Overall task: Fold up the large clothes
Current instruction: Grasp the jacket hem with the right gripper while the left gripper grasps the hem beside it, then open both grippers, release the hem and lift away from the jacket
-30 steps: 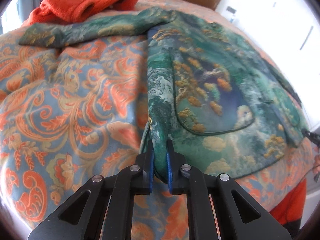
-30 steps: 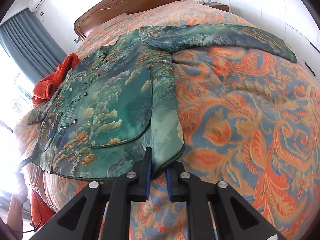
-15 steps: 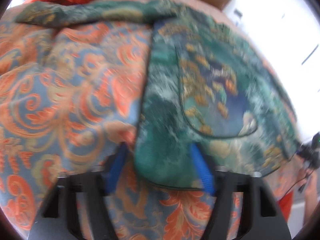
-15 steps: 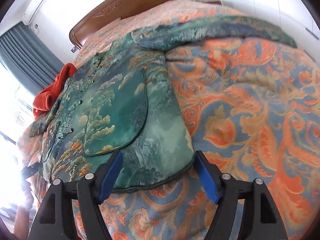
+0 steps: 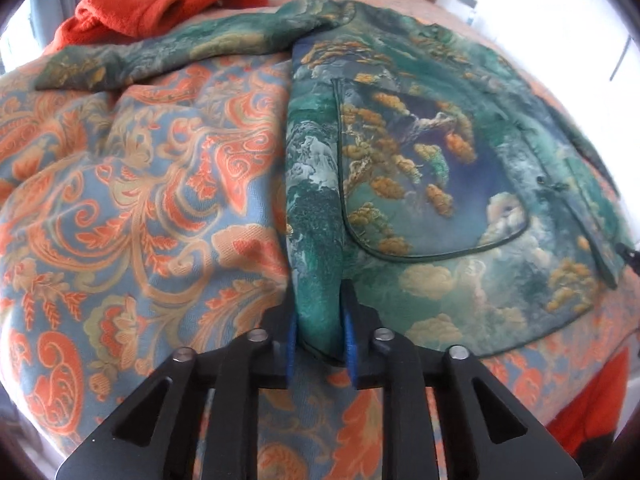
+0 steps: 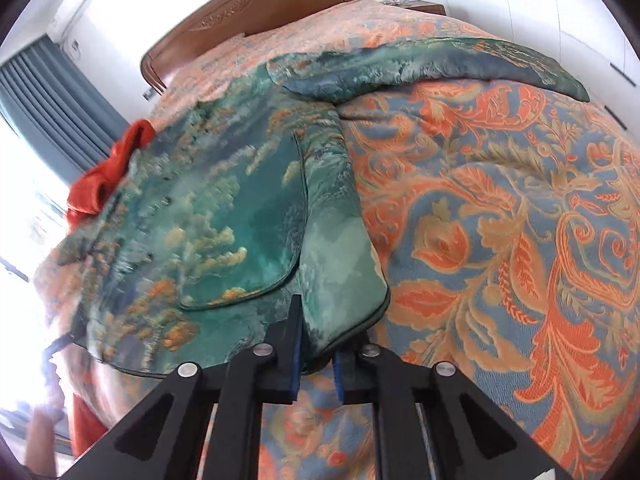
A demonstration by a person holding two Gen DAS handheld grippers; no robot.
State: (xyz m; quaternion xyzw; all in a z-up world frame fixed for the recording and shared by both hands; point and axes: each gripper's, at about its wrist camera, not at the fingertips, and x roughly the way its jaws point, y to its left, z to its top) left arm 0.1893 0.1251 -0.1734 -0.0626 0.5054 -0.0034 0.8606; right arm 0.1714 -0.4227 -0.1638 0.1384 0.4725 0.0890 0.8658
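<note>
Jacket [image 5: 420, 184] flat on bedspread [image 5: 132, 200], hem nearest, collar toward headboard [image 6: 248, 4].

Black angular fingers [image 5: 290, 344], blue pads [image 6: 296, 356], silver screws [image 5: 258, 335]

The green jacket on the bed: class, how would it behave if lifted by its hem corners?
The green jacket probably droops between the left claw and right claw, since it bunches where pinched. Its outspread sleeve likely trails.
</note>
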